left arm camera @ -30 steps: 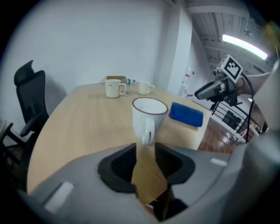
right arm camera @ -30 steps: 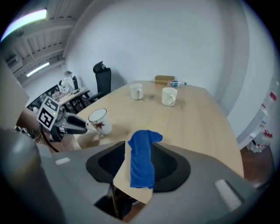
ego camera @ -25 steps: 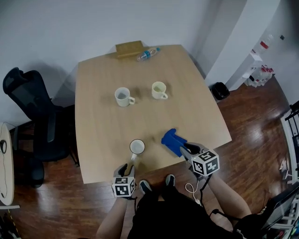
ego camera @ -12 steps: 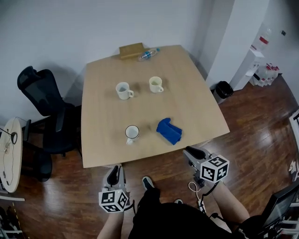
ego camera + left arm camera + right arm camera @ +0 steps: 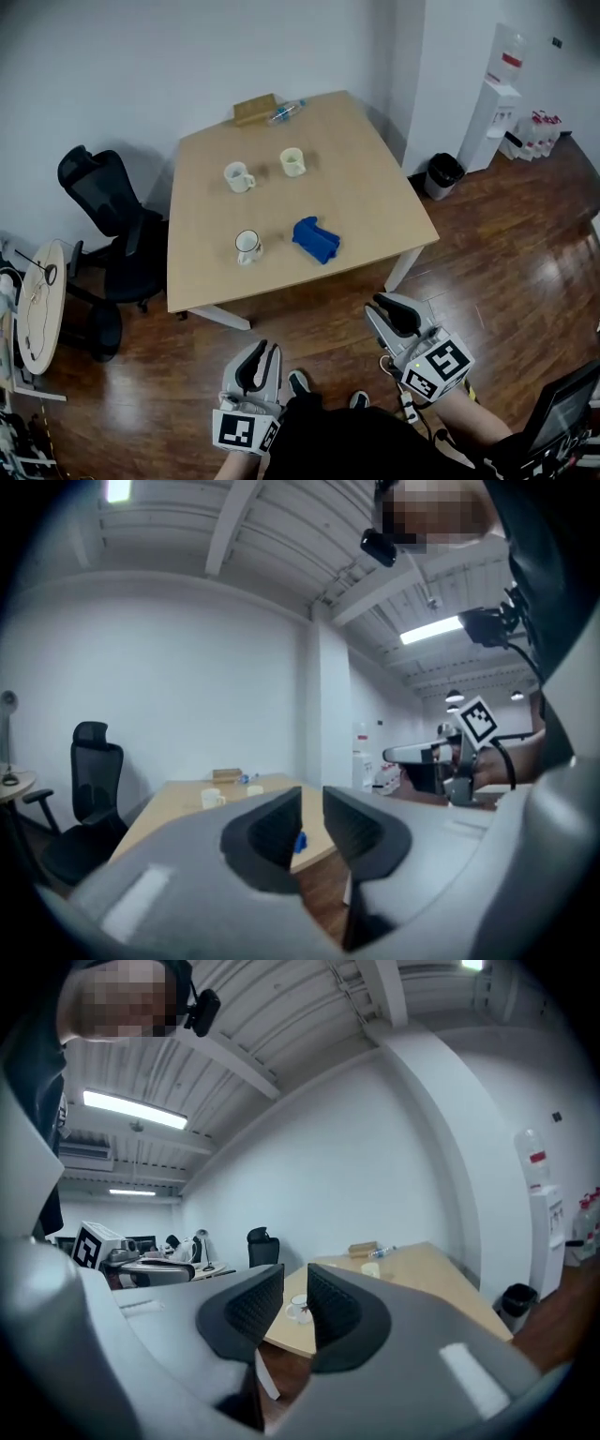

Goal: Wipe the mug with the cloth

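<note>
While the left gripper (image 5: 260,360) and right gripper (image 5: 394,313) hang empty, jaws narrowly apart, well off the table (image 5: 375,197), the stiff, breakable mug (image 5: 247,246) near its front edge probably suits a rim pinch, the limp blue cloth (image 5: 315,240) beside it a fold.

The table (image 5: 370,187) holds a cloth (image 5: 315,240), near mug (image 5: 247,247), white mug (image 5: 238,176), cream mug (image 5: 292,161), bottle (image 5: 284,112) and box (image 5: 255,109).

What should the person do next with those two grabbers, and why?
Probably reach the right gripper toward the blue cloth: it and the left gripper hang short of the table, jaws apart and empty; the cloth lies beside the nearest mug.
</note>
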A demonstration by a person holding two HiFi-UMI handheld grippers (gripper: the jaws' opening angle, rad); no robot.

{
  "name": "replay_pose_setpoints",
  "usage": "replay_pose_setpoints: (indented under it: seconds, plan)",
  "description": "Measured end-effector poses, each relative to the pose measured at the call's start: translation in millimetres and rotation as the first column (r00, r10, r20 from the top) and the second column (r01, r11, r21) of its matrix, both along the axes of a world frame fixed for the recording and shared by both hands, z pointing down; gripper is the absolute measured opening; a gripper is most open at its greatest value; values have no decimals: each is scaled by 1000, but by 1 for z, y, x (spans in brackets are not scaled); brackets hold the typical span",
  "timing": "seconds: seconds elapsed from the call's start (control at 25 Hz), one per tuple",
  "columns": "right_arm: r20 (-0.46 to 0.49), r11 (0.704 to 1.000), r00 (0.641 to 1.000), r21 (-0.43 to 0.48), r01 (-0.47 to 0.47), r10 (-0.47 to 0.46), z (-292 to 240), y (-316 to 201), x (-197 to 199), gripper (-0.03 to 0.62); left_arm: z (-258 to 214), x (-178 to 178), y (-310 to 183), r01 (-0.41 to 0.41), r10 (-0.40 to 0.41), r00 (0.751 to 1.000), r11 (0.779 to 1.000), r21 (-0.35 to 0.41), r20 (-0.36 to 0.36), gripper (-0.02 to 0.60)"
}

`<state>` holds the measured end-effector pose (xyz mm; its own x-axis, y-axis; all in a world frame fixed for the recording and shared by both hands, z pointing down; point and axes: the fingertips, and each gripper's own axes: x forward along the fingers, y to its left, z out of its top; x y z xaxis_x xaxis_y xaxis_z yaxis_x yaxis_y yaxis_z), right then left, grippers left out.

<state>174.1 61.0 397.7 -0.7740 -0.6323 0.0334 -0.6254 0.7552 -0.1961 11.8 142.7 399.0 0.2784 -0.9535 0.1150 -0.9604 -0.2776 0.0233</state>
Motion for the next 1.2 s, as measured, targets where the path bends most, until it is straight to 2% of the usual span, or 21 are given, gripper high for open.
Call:
replay_pose_setpoints:
  seconds: [0.16,0.28,0.48,0.6,0.8,1.2]
  plan:
    - [18,991,999,130,-32,30,-37,25,2,81,-29,24,14,-62,62,998,994,84,6,72]
    - [11,975,998,214,-58,57,-53,39,-7,81,-32,30,24,-109,109,994,987,115,11,72]
    - [-9,963,997,263,-66,71,-57,63,-33,81,-45,6,43,-85,91,995,984,158,-32,72]
    - [-42,965,998,259,-43,56,-52,75,-52,80,-53,-8,50,-74,83,996,981,177,-42,72]
    - [-64,968,997,248,-32,49,-47,84,-71,80,-53,-18,55,-101,110,993,981,165,-47,72]
    - [-71,966,996,253,-42,62,-49,92,-79,80,-44,-22,62,-127,135,990,983,136,-48,72]
